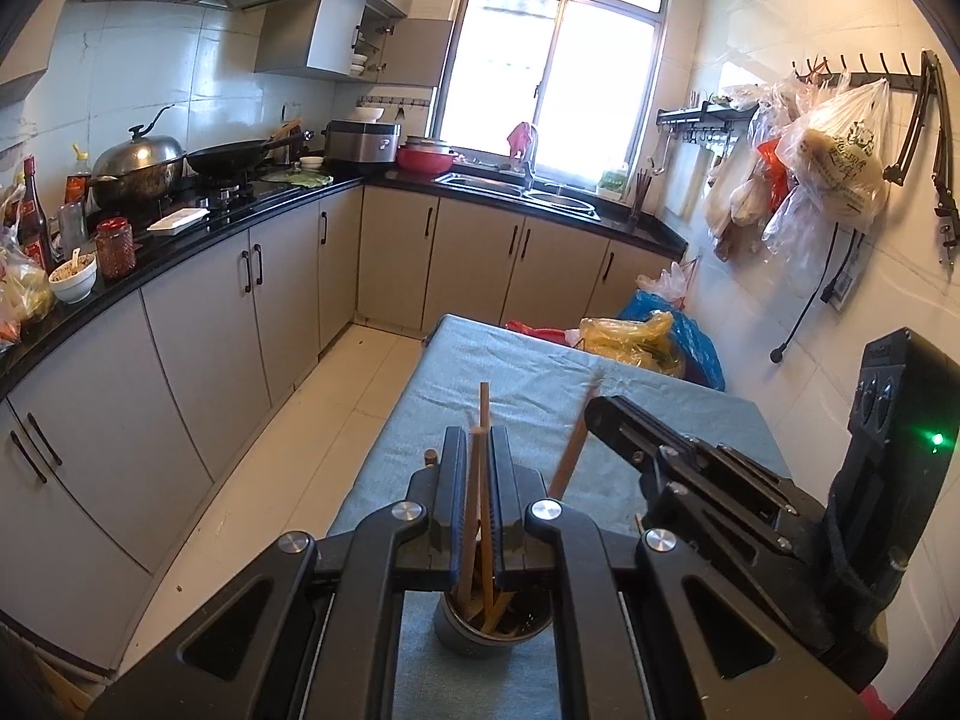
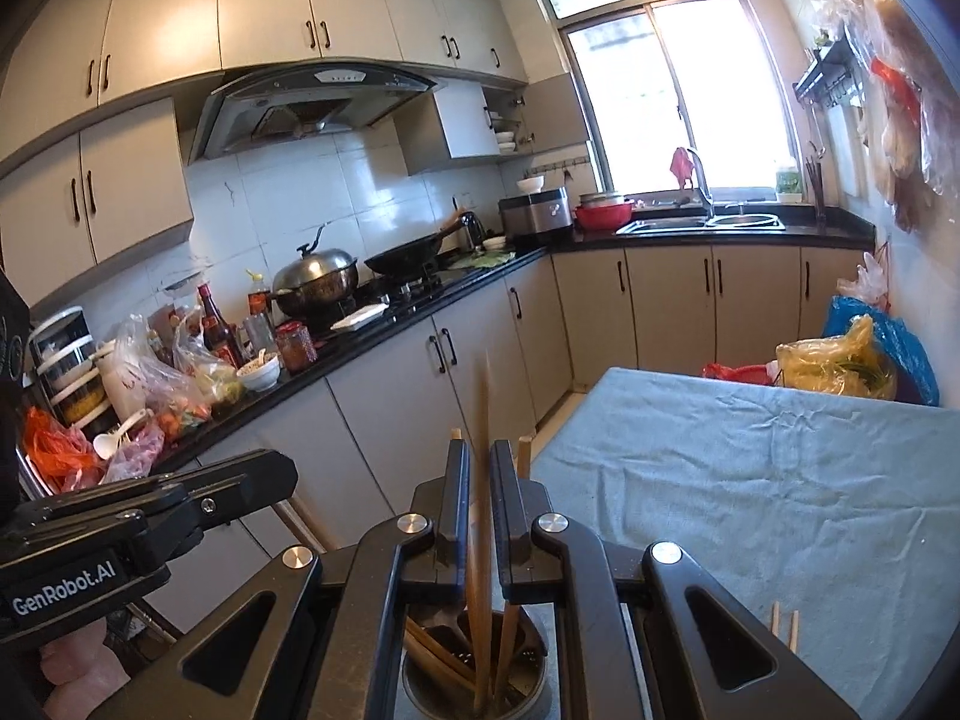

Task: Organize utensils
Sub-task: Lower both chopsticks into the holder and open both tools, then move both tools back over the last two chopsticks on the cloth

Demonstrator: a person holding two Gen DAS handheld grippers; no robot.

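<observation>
Nearest the cameras, a grey holder cup (image 1: 480,630) stands on the blue-clothed table (image 1: 540,372), with wooden chopsticks leaning inside it. The left gripper (image 1: 478,441) is clamped on a pair of chopsticks (image 1: 482,414) whose lower ends reach into the cup. The right gripper (image 2: 479,456) is likewise clenched on a single chopstick (image 2: 480,540) that stands upright in the same cup. Two more chopstick ends (image 2: 785,627) lie on the cloth to the right. Beyond the table, plastic bags (image 1: 648,336) sit on the floor, and further off a black counter (image 1: 252,204) carries a wok (image 1: 231,157).
</observation>
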